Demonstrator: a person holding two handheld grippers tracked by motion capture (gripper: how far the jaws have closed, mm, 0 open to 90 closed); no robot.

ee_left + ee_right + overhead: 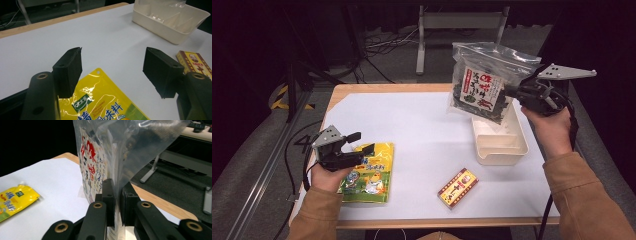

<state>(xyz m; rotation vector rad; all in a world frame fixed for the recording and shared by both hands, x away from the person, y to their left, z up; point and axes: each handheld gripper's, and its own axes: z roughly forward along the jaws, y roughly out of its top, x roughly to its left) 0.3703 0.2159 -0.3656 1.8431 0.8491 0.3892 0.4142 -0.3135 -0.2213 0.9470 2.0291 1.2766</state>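
You are seeing: seaweed bag (pixel 482 80) – clear glossy crinkled plastic | yellow pouch (pixel 369 172) – shiny foil-like film | tray (pixel 499 142) – smooth cream plastic | table (pixel 422 130) – matt white, wooden edge

Left gripper (pixel 360 142) sits low at 8 o'clock, jaws spread wide, pointing toward 3. Right gripper (pixel 511 93), raised at 2 o'clock, has jaws clamped together.
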